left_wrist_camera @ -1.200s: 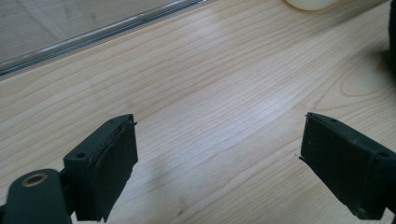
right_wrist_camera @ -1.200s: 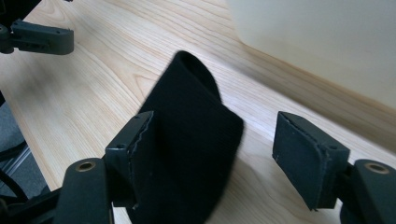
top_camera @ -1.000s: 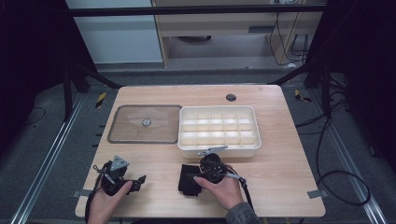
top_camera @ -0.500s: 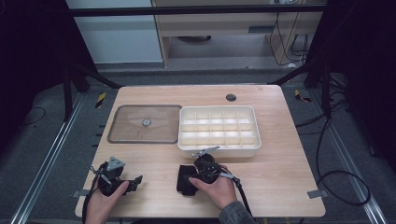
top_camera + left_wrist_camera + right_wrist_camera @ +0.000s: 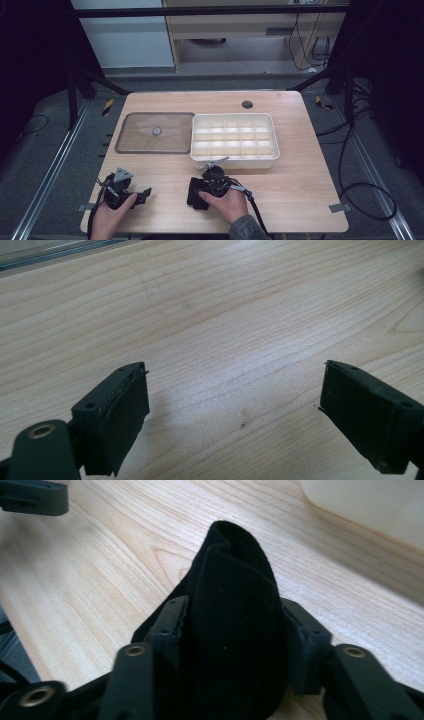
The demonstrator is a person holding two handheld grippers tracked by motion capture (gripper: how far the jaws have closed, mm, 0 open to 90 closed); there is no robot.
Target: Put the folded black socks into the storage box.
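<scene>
Pale wood grain covers the bench point(image 5: 300, 200), where a black folded cloth point(image 5: 232, 630) sits near the front edge, pinched between the jaws of the right hand-held gripper point(image 5: 232, 645). Its long axis runs straight out along those jaws. The left hand-held gripper point(image 5: 235, 410), jaws spread wide over bare wood, waits near the front-left corner, beside the cloth but apart from it.
</scene>
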